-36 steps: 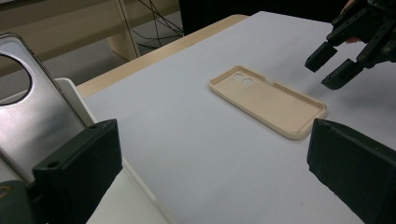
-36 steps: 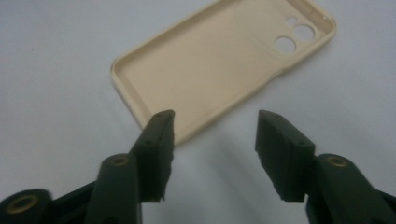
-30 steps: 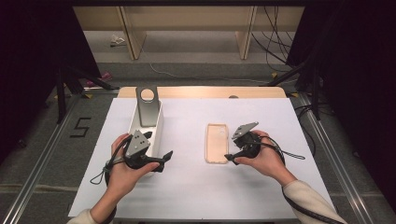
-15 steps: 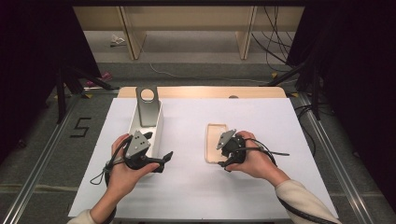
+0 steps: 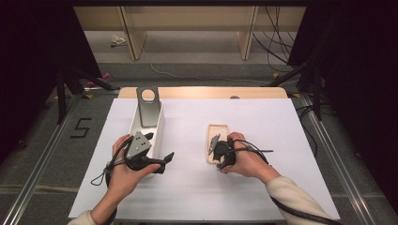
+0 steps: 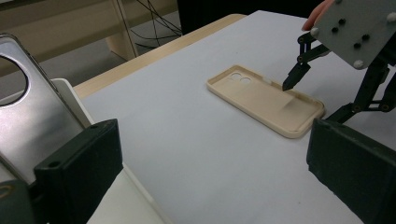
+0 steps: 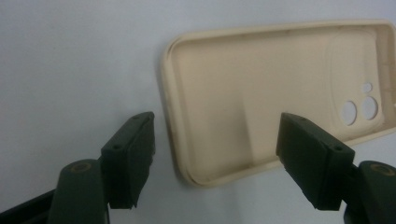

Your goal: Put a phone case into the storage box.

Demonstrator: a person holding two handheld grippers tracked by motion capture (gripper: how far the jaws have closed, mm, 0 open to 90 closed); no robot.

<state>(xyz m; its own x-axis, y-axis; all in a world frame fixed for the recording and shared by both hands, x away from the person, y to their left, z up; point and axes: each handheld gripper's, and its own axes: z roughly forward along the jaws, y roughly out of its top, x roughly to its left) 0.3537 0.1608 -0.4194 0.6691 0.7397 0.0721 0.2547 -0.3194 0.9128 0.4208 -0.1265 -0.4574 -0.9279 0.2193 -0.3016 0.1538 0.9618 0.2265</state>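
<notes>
We see a beige, soft-looking plastic phone case (image 5: 215, 140) lying flat on the white sheet that covers the table (image 5: 263, 122), hollow side up. It is a shallow tray shape with a raised rim and rounded corners. In the right gripper view, one end of the phone case (image 7: 261, 98) carries a raised camera panel pierced by two larger round holes and one small one. The inner floor looks smooth and matte, with no print that we can make out.

Our right gripper (image 5: 217, 151) sits at the near end of the case, just right of the table's middle. Its jaws stand wide but have just been closing a little; one jaw is outside the long edge, the other over the case's interior, and neither presses on it. From the left gripper view one black fingertip (image 6: 292, 79) hangs over the far rim of the case (image 6: 261, 95), with a faint shadow below.

Our left gripper (image 5: 165, 159) rests near a white rectangular box (image 5: 158, 126) holding a silver phone-shaped plate with a round hole (image 5: 148, 107), well apart from the case. Its jaws are wide, with nothing between them.
</notes>
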